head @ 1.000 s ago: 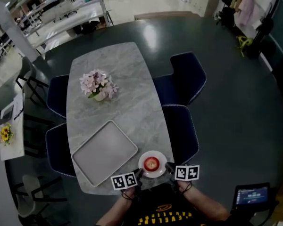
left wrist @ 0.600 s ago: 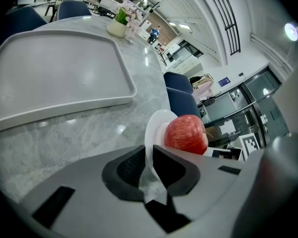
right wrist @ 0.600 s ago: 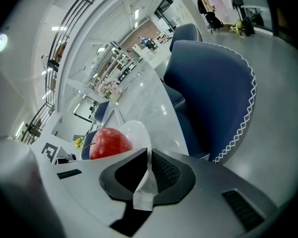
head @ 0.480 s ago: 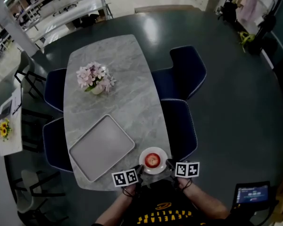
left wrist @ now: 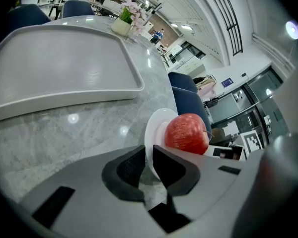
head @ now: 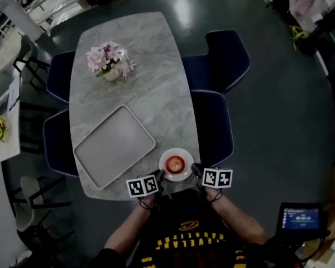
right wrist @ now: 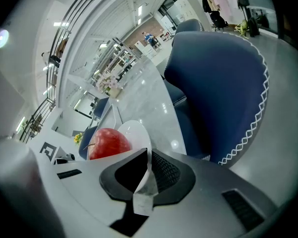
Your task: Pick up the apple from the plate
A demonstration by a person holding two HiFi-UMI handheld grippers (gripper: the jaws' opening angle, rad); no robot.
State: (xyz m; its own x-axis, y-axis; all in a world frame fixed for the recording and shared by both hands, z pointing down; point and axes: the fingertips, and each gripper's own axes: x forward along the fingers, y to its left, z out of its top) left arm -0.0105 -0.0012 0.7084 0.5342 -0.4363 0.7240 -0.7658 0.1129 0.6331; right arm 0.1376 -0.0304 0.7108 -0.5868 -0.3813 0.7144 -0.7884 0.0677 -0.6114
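Big open office hall, dark floor all round. Down the middle, a long marble table (head: 128, 54) with blue chairs (head: 226, 52) along both sides. On it, a grey tray (head: 113, 146) toward the near left corner and a pot of pink flowers (head: 109, 60) up by the far end. Right at the near edge, just beside the tray: small white plate (head: 187, 159) with the red apple (head: 176, 163) sitting in the middle of it.

Got the left gripper (left wrist: 148, 156) nipped shut on the plate's left rim, narrow gap, only the thin china between the pads. Same deal with the right gripper (right wrist: 145, 157) on the opposite rim. Not touching the apple with either one.

So, by the look of it, only at the setup step: steadying the plate, no grab on the fruit yet. Next up, probably: keep one side pinned, let go with the other, open way wider than now, come in round the apple and squeeze gently. Round and smooth, so likely to roll if nudged off-centre.
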